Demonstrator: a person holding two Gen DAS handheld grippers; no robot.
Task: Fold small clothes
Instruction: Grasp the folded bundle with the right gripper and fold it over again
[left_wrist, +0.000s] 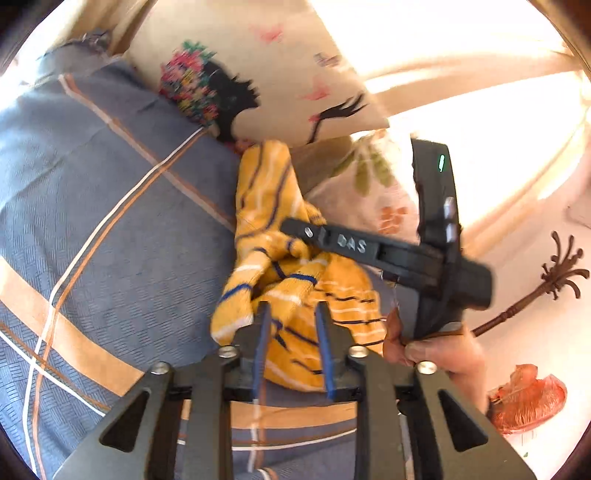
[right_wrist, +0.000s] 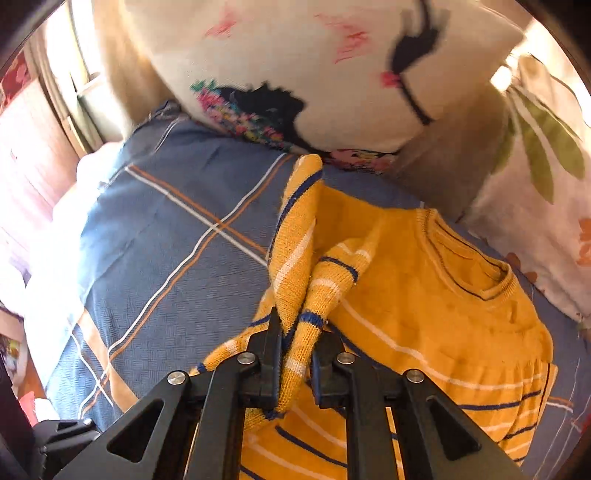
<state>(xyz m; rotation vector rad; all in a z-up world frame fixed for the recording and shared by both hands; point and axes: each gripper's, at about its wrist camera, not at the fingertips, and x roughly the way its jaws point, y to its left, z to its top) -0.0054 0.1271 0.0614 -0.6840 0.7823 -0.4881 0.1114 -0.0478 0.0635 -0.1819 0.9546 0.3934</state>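
A small yellow knit sweater (right_wrist: 424, 314) with blue and white stripes lies on a blue checked bedsheet (right_wrist: 166, 240), its neckline toward the right. My right gripper (right_wrist: 299, 332) is shut on a bunched sleeve (right_wrist: 299, 266), which rises from the jaws and drapes over the sweater's body. In the left wrist view the right gripper (left_wrist: 295, 227) reaches in from the right over the sweater (left_wrist: 332, 295), held by a hand (left_wrist: 443, 354). My left gripper (left_wrist: 291, 308) is open just above the sweater's near edge. Its blue pads (left_wrist: 263, 339) stand apart and press on nothing.
A cream cushion (right_wrist: 295, 55) with an embroidered figure leans at the head of the bed, with a floral pillow (right_wrist: 546, 184) to its right. An orange bundle (left_wrist: 528, 402) and a brown ornamental stick (left_wrist: 535, 291) lie at the right. The bed's edge falls away on the left (right_wrist: 48, 240).
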